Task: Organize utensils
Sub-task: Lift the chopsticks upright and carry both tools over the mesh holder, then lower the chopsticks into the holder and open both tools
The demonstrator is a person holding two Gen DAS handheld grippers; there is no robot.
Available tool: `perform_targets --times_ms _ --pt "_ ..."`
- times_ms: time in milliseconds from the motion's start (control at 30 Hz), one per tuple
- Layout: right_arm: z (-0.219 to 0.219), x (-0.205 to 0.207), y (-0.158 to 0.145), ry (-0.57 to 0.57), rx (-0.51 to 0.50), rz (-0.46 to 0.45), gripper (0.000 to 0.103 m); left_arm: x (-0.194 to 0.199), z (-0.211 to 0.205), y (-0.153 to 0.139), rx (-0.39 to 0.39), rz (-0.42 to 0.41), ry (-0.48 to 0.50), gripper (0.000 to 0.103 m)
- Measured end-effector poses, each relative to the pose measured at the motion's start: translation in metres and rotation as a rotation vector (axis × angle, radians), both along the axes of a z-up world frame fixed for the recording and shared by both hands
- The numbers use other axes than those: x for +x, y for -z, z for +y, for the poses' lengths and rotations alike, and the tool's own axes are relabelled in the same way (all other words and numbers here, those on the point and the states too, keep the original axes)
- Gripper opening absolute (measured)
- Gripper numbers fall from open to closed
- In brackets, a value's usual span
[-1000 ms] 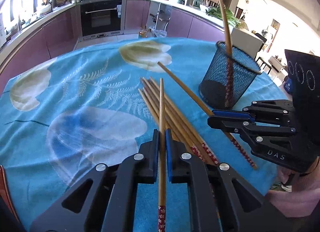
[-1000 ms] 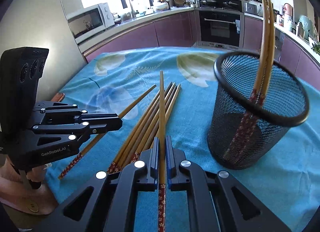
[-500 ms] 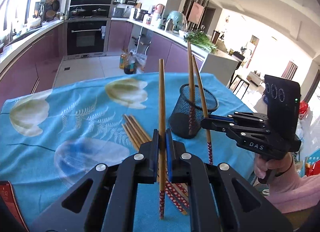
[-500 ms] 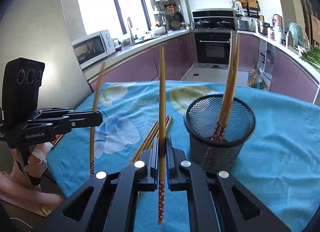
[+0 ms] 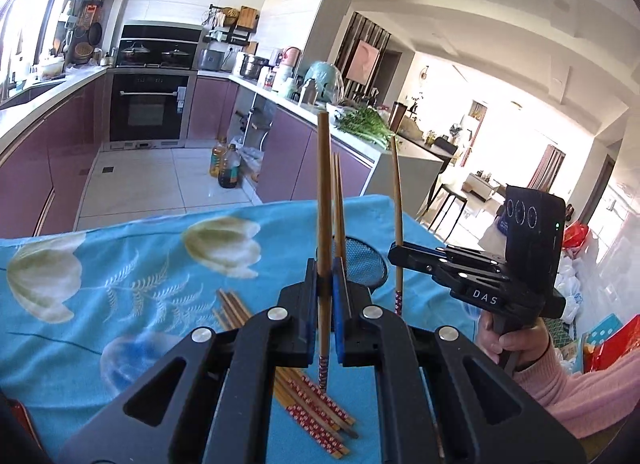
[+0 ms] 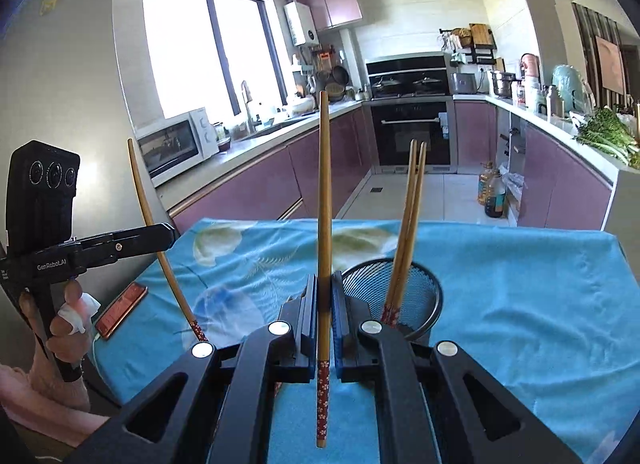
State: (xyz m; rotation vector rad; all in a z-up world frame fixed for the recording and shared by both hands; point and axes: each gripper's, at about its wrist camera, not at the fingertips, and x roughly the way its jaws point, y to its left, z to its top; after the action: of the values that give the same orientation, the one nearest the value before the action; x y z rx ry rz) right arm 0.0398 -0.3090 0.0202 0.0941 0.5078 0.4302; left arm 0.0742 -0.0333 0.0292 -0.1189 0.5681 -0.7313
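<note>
left tongs: my left gripper (image 5: 325,304) is clamped on one brown wooden chopstick with a red flowered end (image 5: 323,248), held upright, patterned tip down, clear of the table.
right tongs: my right gripper (image 6: 325,314) is clamped on a second wooden chopstick of the same kind (image 6: 323,248), also upright, patterned end hanging below the pads.
cross-check: each gripper shows in the other's view with its stick pinched; a hand (image 5: 505,338) works the right one.
holder: black wire-mesh cup (image 6: 424,292) stands on the blue flowered tablecloth (image 6: 520,284), just beyond both grippers.
done: two chopsticks (image 6: 406,232) already stand in the cup, leaning together, red ends down.
left: a loose bundle of chopsticks (image 5: 304,396) lies flat on the cloth under my left gripper. I count several, exact number unclear.
progress: I'd call it early to middle; more sticks lie on the table than in the cup.
next: I judge both held sticks need to go over the rim and drop in.
risk: thin sticks, narrow mouth; a tilted one could catch the rim or tip the light cup.
other: a red phone (image 6: 122,310) lies at the cloth's left edge, not part of it.
</note>
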Motion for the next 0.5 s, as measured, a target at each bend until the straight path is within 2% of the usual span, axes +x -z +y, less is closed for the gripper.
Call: perform_targets --times_ms 267,500 --pt "-0.016 0.011 -0.024 0.056 0.024 -0.088 0.006 0.017 -0.025 -0.029 -0.028 -0.073 0.026 0.007" --pt "-0.024 0.023 -0.037 0.082 0.031 -0.127 0.006 0.026 -0.050 -0.053 -0.040 -0.145 0.037 0.007"
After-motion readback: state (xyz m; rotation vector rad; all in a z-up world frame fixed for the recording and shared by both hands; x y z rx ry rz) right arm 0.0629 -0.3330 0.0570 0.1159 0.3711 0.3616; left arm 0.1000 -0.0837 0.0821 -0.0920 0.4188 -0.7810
